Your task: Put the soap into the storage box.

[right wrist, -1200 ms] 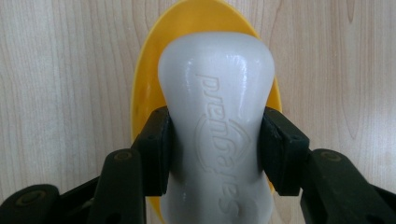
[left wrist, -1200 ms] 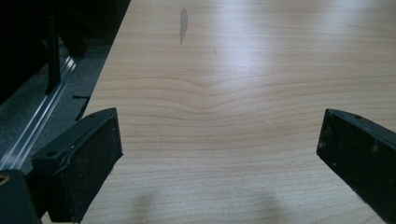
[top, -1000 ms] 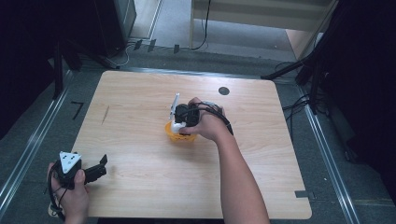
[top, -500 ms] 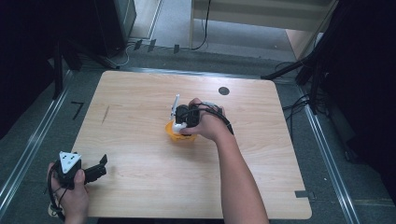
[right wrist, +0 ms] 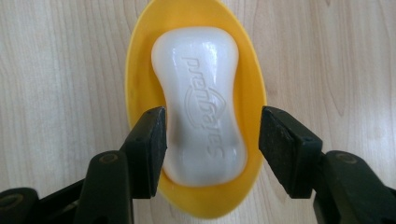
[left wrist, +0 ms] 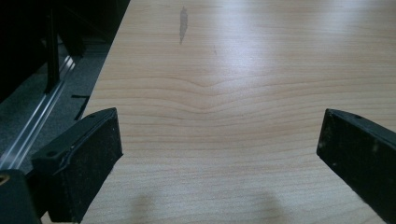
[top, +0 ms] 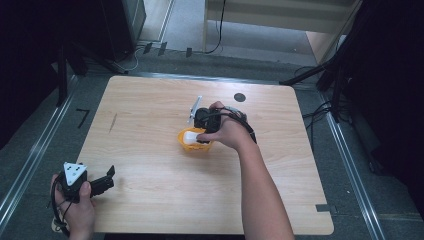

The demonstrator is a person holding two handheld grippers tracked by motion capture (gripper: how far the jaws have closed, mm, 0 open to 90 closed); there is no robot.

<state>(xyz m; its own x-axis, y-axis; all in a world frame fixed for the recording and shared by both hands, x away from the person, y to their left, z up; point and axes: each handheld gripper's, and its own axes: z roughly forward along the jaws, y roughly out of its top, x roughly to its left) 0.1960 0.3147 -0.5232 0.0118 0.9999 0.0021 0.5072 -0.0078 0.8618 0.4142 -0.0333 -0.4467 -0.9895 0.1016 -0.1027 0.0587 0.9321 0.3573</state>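
Note:
A white bar of soap [right wrist: 201, 84] with raised lettering lies in a yellow oval dish [right wrist: 140, 70] on the wooden table. My right gripper [right wrist: 210, 140] is open, one jaw on each side of the soap's near half, inside the dish. The left jaw is close against the soap and the right jaw stands a little off it. In the high view the right gripper [top: 199, 135] points down over the dish [top: 197, 147] and soap [top: 190, 136] near the table's middle. My left gripper [top: 109, 177] rests at the front left corner, open [left wrist: 219, 154] with bare wood between its jaws.
A small black round disc [top: 239, 97] sits on the table [top: 150, 100] toward the back. A dark streak [top: 112, 122] marks the wood at the left. The table's left edge [left wrist: 100, 88] runs close beside the left gripper, with a metal rail on the floor below.

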